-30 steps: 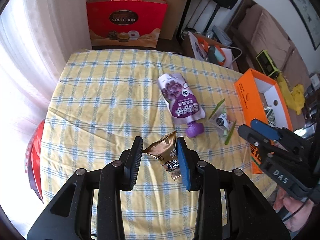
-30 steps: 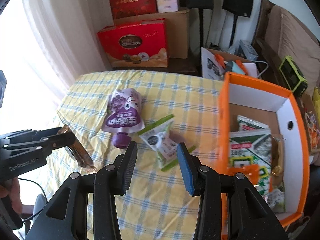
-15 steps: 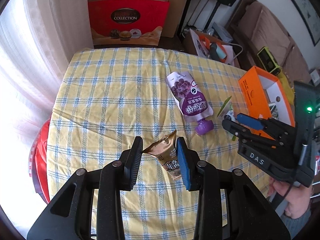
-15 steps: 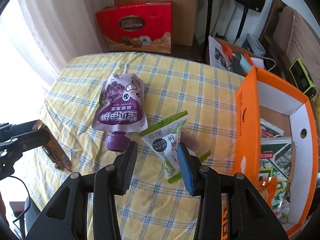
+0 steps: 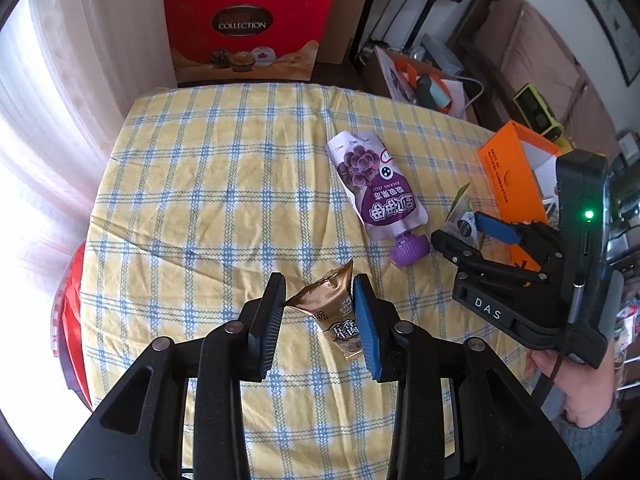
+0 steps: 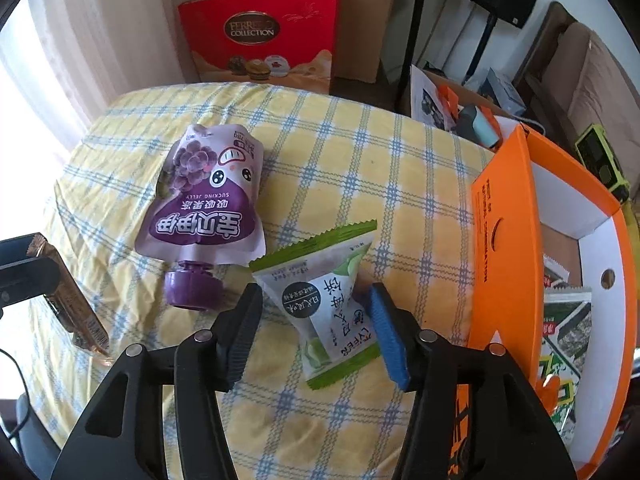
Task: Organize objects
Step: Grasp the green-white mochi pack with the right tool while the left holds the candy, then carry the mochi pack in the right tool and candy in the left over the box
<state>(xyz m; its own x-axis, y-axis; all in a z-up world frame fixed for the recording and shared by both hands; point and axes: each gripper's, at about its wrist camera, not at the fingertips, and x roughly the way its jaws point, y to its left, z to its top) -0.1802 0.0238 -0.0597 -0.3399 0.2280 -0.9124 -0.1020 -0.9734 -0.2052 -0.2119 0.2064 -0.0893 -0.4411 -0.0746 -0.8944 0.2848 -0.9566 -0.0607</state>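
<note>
My left gripper [image 5: 318,316] is shut on a gold-brown snack packet [image 5: 334,314] and holds it above the yellow checked tablecloth [image 5: 224,184]; the packet also shows in the right wrist view [image 6: 68,300]. My right gripper [image 6: 312,328] is open, its fingers on either side of a green-and-white snack packet [image 6: 324,300] lying on the cloth. A purple grape jelly pouch [image 6: 208,204] with a purple cap lies just left of it. An orange box [image 6: 504,264] with snack packs inside stands at the right.
A red Ferrero Collection gift box [image 6: 260,40] and a cardboard box stand behind the table. An open carton with tools [image 6: 460,108] and a sofa are at the back right. White curtains hang at the left.
My right gripper has moved forward and down until its fingers straddle the green-and-white packet. My left gripper still holds the gold packet in the same place.
</note>
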